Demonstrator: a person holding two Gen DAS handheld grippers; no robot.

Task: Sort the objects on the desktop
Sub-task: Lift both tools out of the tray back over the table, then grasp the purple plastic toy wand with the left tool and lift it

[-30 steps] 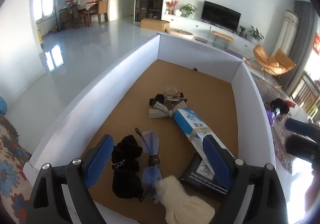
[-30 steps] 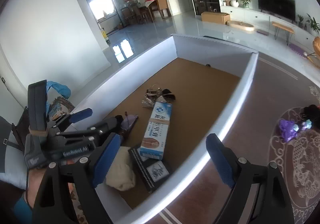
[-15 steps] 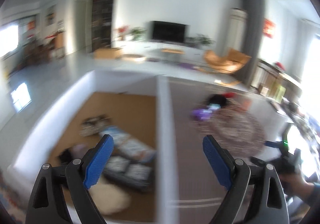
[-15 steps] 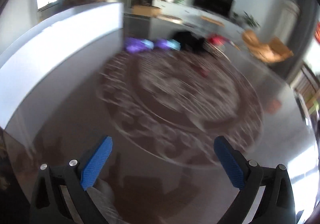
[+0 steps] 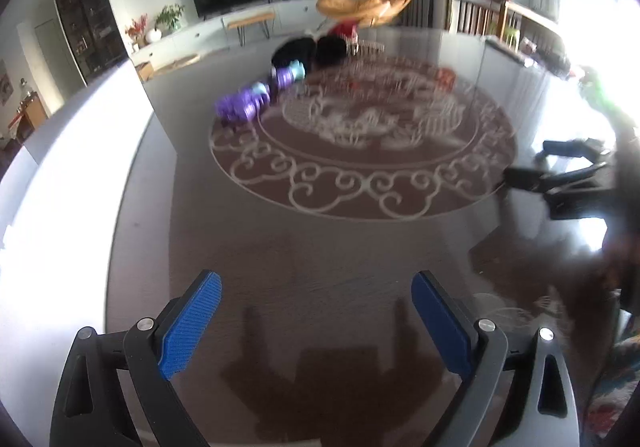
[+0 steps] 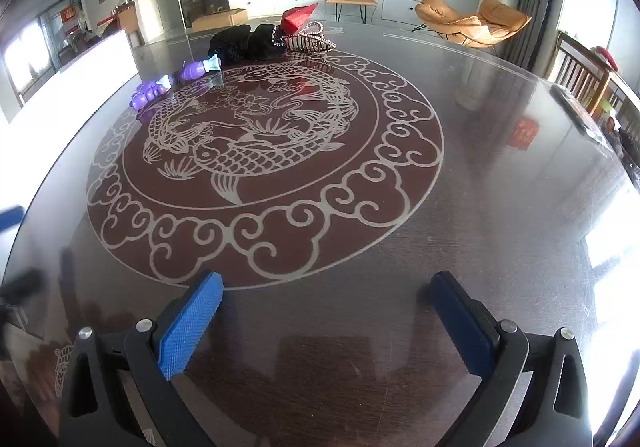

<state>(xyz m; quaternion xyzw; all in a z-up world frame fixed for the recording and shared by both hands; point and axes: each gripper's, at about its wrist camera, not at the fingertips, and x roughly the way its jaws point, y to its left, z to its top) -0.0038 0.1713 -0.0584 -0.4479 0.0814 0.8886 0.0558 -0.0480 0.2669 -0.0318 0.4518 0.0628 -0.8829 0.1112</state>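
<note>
Both wrist cameras look steeply down and forward from close above a dark glossy table (image 6: pixel 500 175). Each view faces its round fish medallion (image 6: pixel 264 167), the purple toys (image 5: pixel 244 105) at its far edge and the living room beyond.
</note>
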